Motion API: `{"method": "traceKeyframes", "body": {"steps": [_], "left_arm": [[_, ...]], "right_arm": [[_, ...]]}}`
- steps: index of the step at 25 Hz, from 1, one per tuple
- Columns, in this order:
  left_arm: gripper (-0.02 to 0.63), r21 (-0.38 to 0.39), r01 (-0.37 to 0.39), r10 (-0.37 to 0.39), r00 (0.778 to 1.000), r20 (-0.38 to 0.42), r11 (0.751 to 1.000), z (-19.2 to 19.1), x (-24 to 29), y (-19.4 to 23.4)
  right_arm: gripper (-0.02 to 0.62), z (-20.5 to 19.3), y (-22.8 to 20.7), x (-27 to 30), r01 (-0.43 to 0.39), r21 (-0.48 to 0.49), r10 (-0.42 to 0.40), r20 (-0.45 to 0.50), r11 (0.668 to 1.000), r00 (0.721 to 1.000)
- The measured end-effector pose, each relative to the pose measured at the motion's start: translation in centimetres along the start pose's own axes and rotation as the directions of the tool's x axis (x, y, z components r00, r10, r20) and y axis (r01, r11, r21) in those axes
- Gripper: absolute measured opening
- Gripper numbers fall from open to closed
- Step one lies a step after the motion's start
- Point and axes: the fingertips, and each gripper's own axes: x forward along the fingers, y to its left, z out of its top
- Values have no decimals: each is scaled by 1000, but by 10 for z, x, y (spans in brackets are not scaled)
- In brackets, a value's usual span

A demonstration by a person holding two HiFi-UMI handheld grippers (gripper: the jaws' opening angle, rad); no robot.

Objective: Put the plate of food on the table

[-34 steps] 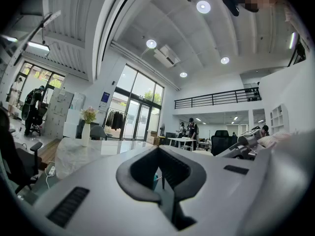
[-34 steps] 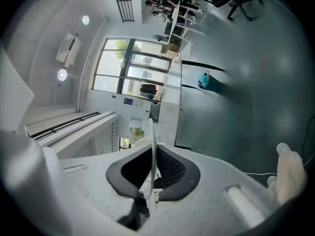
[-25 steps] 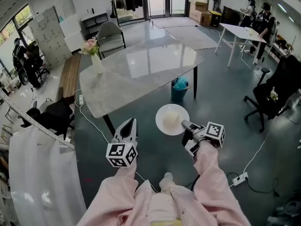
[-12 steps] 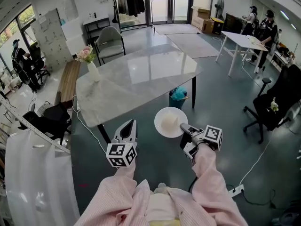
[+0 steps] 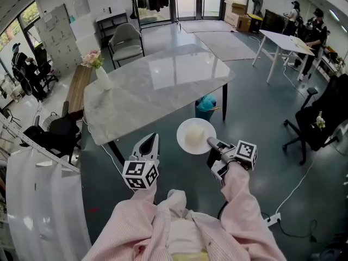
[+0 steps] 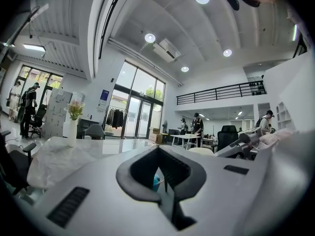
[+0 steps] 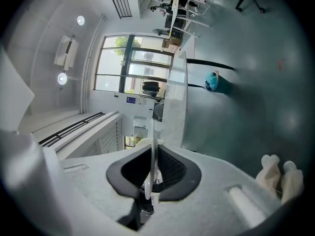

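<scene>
A white plate point(image 5: 191, 128) bearing a pale mound of food hangs level above the floor, just short of the marble table point(image 5: 152, 86). My right gripper point(image 5: 211, 143) is shut on the plate's near rim. In the right gripper view the plate point(image 7: 153, 141) shows edge-on, clamped between the pads of the right gripper point(image 7: 150, 176). My left gripper point(image 5: 148, 144) is to the left of the plate and apart from it, its jaws together and holding nothing. In the left gripper view, the left gripper point(image 6: 161, 173) points level at the tabletop point(image 6: 59, 156).
A vase of flowers point(image 5: 99, 70) stands on the table's far left corner. A teal bin point(image 5: 207, 103) sits under the table's right side. A grey chair point(image 5: 126, 37) is behind the table, a black office chair point(image 5: 318, 118) at the right. Cables and a power strip point(image 5: 272, 219) lie on the floor.
Both grippers have moved forward together toward the marble table, the plate carried along in the right one. The table's near edge now lies closer.
</scene>
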Motion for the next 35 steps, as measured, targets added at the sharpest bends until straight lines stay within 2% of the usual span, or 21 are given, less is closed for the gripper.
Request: {"method": "traceKeyframes", "body": {"steps": [5,12,27,35], "left_arm": [[-5,-4,5,-5,1000,-16,1000,-4,33,7],[-5,-17,20,-21,999,-42,1000,-4,101,33],[-5,-40,94,-97,991,-90,995,-1,254,94],[-5,-63,134,-140,985,-103,989,1,310,113]], "right_arm": [[25,22,-6,17,25,25,-26,5,999,1000],[25,70,-15,70,8,12,-8,4,1000,1000],[25,166,-33,178,26,59,-31,77,998,997],[25,204,-32,218,20,52,-26,101,998,995]]}}
